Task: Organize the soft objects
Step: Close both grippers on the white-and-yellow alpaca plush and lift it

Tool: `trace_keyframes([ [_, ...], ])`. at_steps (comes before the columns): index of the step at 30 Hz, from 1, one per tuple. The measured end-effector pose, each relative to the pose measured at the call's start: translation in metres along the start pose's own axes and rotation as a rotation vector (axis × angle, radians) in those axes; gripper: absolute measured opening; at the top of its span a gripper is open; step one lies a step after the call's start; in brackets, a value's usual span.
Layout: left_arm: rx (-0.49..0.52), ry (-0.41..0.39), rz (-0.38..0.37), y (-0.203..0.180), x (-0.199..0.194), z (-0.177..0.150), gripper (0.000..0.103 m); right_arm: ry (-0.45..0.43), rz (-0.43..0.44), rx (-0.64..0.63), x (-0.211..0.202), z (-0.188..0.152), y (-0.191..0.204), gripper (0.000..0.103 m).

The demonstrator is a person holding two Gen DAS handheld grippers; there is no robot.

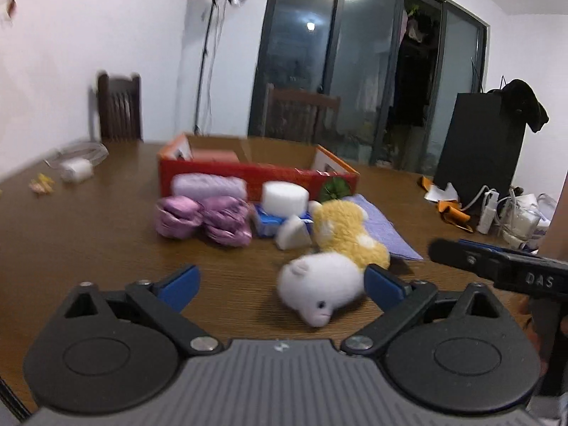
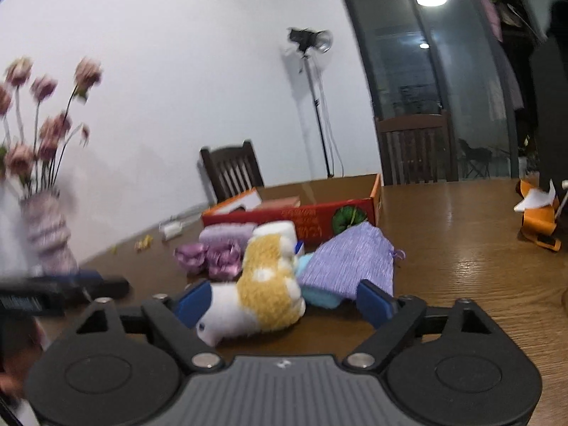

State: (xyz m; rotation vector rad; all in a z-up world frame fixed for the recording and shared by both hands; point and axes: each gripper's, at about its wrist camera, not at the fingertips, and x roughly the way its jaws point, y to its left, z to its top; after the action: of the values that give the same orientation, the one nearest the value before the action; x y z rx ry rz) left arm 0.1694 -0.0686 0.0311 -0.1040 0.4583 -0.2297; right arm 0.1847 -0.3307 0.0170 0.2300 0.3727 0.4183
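In the left wrist view, a white plush (image 1: pixel 319 287) lies on the wooden table (image 1: pixel 88 248) between the blue fingertips of my open left gripper (image 1: pixel 282 285), close to the right one. Behind it lie a yellow plush (image 1: pixel 346 234), purple ribbon balls (image 1: pixel 202 218), a white foam cylinder (image 1: pixel 284 197) and a lavender roll (image 1: pixel 209 184). The right wrist view shows my right gripper (image 2: pixel 284 303) open around the yellow plush (image 2: pixel 266 284) and the white plush (image 2: pixel 220 319), pads not pressing. A purple cloth (image 2: pixel 348 262) lies just behind.
An open red cardboard box (image 1: pixel 248 174) stands behind the pile. A vase of pink flowers (image 2: pixel 46 234) stands at the left of the right wrist view. Cables, a charger and orange scraps (image 1: pixel 454 209) clutter the table's right side. Chairs stand beyond the far edge.
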Motion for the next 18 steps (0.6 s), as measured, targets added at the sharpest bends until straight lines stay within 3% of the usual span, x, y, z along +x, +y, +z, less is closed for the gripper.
trace_keyframes([
  [4, -0.047, 0.045, -0.059, -0.001, 0.031, 0.001, 0.08, 0.041, 0.027, 0.044, 0.03, 0.006, -0.009, 0.075],
  [8, -0.134, 0.107, -0.07, 0.01, 0.057, -0.002, 0.071, 0.067, 0.07, 0.106, 0.059, 0.006, -0.013, 0.067],
  [9, -0.144, 0.116, -0.078, 0.013, 0.062, -0.003, 0.065, 0.079, 0.07, 0.124, 0.066, 0.006, -0.014, 0.066],
  [12, -0.185, 0.11, -0.127, 0.025, 0.067, -0.007, 0.053, 0.104, 0.081, 0.135, 0.082, 0.003, -0.013, 0.055],
  [13, -0.202, 0.111, -0.152, 0.028, 0.068, -0.007, 0.049, 0.111, 0.088, 0.139, 0.085, 0.002, -0.012, 0.047],
  [18, -0.233, 0.123, -0.165, 0.035, 0.063, -0.004, 0.046, 0.136, 0.098, 0.139, 0.087, -0.002, -0.002, 0.041],
])
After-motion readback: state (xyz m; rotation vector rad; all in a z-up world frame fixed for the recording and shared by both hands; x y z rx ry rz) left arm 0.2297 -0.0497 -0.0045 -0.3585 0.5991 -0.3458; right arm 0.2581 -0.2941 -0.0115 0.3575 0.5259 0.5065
